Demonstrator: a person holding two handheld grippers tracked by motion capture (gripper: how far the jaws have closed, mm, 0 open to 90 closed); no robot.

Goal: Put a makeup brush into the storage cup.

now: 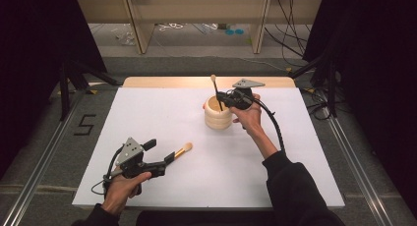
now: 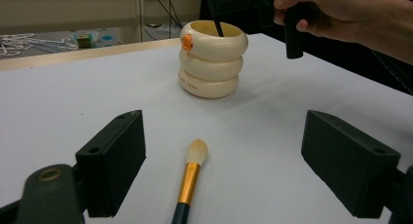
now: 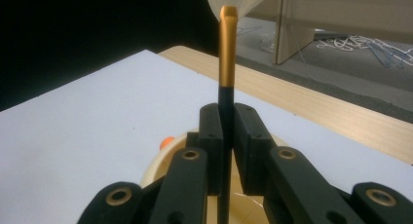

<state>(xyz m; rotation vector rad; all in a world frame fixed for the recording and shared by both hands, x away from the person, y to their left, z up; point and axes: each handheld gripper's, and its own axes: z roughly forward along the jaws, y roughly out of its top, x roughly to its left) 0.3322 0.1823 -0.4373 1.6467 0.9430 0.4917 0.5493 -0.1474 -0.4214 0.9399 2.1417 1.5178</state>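
A cream ringed holder point(image 1: 218, 114) point(image 2: 211, 59) point(image 3: 155, 174) stands on the white mat, toward the back. My right gripper point(image 1: 221, 99) point(image 3: 227, 131) is shut on a makeup brush point(image 1: 215, 91) point(image 3: 227, 63), which stands bristles up with its dark handle inside the holder. A second makeup brush point(image 1: 182, 151) point(image 2: 191, 177) with a gold ferrule lies flat on the mat. My left gripper point(image 1: 164, 159) point(image 2: 221, 170) is open, and this lying brush sits between its jaws, untouched by either pad.
The white mat point(image 1: 162, 118) covers a wooden table whose far edge point(image 1: 172, 81) shows behind the holder. Dark curtains hang at both sides, and metal rails point(image 1: 39, 162) run along the floor. The person's right hand point(image 2: 336, 12) hovers beside the holder.
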